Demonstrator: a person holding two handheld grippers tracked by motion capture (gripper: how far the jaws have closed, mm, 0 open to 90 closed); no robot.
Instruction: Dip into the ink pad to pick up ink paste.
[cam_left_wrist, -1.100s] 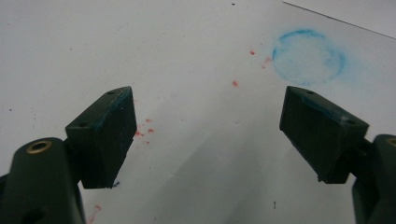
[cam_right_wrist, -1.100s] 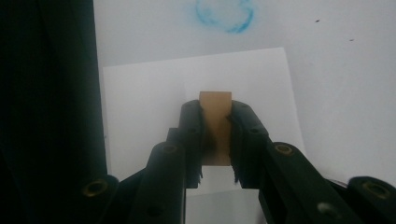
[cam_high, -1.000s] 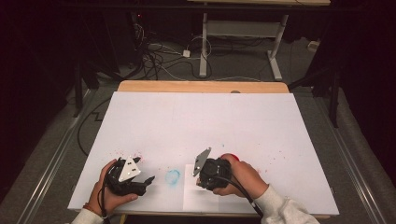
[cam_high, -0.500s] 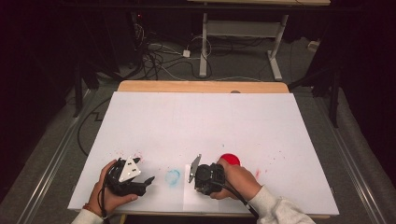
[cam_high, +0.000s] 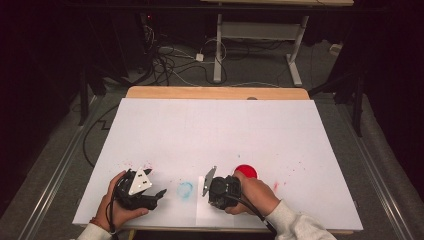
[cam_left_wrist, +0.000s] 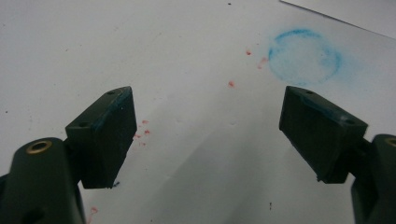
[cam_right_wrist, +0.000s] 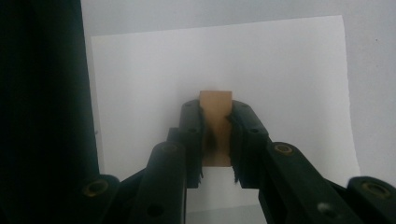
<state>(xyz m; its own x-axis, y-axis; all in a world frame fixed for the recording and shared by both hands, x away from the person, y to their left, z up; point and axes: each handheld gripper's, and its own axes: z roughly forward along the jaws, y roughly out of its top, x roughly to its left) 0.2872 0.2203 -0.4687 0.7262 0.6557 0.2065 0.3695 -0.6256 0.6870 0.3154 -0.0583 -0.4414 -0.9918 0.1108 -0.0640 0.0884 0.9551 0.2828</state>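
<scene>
My right gripper (cam_right_wrist: 217, 126) is shut on a small tan wooden block (cam_right_wrist: 215, 105), pointing down at a white paper sheet (cam_right_wrist: 280, 70). In the high view this right gripper (cam_high: 218, 192) sits over the paper sheet (cam_high: 210, 216) near the table's front edge. A red round pad (cam_high: 245, 171) lies just behind the hand. A blue ring print (cam_high: 185, 189) marks the table cover between the grippers. My left gripper (cam_high: 156, 193) rests at the front left, jaws wide apart and holding nothing. In the left gripper view the left gripper (cam_left_wrist: 205, 130) faces the blue ring print (cam_left_wrist: 303, 58).
A white cover (cam_high: 225, 130) spans the table, with pink specks (cam_high: 137, 165) near the left hand and more to the right of the pad. A wooden strip (cam_high: 215, 92) shows at the far edge. Cables (cam_high: 170, 55) and a desk frame (cam_high: 255, 30) stand on the floor beyond.
My right gripper has moved left and slightly toward the front edge, away from the red pad, which now shows more fully. The left gripper has stayed put.
</scene>
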